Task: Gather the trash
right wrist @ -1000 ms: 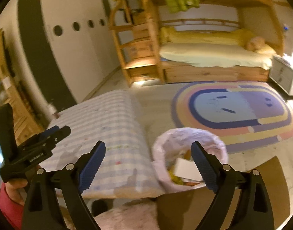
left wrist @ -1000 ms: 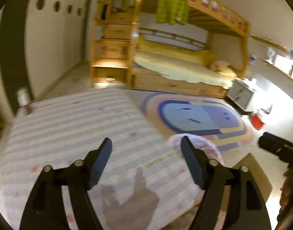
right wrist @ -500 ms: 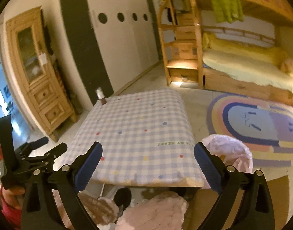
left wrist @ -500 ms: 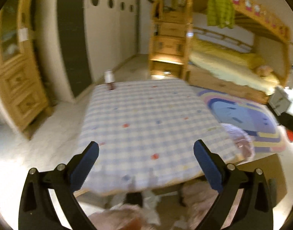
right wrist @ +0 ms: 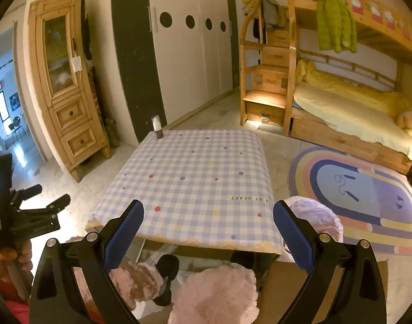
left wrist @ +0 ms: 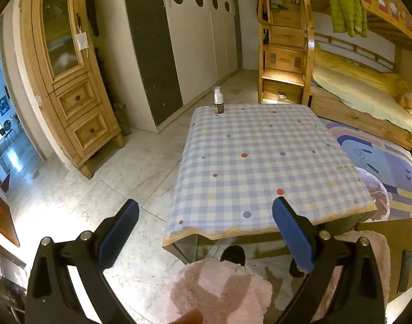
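Both black two-finger grippers, left [left wrist: 205, 220] and right [right wrist: 208, 222], are being held wide open and empty above the blue-checked clothed table [right wrist: 195, 183], the left's jaws having just been opening.

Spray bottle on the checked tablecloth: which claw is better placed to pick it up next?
Left, probably. The spray bottle stands at the table's far left corner, and the left claw is open and empty on that side. The right claw, also open, sits nearer the bin bag.

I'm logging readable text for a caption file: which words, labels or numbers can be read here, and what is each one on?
"IN MY HEART": upside down on the blue-and-white checked tablecloth, near its right edge; anything before these words is too faint to read.
Paper tag on the wooden glass-door cabinet: too small.
Brown spray bottle: no legible label.
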A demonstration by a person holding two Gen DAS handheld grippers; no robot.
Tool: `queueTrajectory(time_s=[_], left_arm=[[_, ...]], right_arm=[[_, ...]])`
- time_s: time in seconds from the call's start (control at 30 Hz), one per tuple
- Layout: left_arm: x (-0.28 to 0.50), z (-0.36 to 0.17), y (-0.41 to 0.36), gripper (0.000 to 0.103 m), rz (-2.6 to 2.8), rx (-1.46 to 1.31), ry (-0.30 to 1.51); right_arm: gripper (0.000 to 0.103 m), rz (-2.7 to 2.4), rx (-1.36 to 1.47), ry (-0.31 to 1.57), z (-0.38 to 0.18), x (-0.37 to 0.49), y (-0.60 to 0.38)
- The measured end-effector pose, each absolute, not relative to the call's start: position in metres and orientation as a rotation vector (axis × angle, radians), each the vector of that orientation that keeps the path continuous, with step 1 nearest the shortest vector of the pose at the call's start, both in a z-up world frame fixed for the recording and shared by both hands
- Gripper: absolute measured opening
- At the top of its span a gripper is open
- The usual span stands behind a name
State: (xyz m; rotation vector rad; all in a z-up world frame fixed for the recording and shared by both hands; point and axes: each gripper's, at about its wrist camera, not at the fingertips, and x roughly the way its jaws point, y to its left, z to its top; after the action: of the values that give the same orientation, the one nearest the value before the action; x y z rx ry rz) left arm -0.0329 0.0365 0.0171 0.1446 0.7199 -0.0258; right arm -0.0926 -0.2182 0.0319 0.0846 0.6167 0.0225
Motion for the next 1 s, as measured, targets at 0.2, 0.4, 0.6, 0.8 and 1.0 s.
queueTrajectory(time_s=[0.2,0.4,0.6,0.8,1.0], left_arm=[[-0.033,0.015,0.033,0.096,-0.04,0.148,0.721],[-0.031,0.011,0.032,0.096,-0.048,0.146,0.733],[-0.031,0.011,0.032,0.096,-0.051,0.147,0.732],[-0.031,0.01,0.03,0.096,-0.051,0.147,0.733],[-0.03,0.008,0.028,0.096,-0.052,0.146,0.735]], right_arm=[[0.095,0.025,0.087,0.62,0.033,-0.09,-0.219],[0.095,0.025,0.087,0.631,0.025,-0.09,-0.221],[0.095,0.029,0.09,0.638,0.021,-0.088,-0.221],[0.095,0.037,0.088,0.641,0.019,-0.087,-0.219],[0.095,0.041,0.089,0.64,0.018,-0.087,-0.219]])
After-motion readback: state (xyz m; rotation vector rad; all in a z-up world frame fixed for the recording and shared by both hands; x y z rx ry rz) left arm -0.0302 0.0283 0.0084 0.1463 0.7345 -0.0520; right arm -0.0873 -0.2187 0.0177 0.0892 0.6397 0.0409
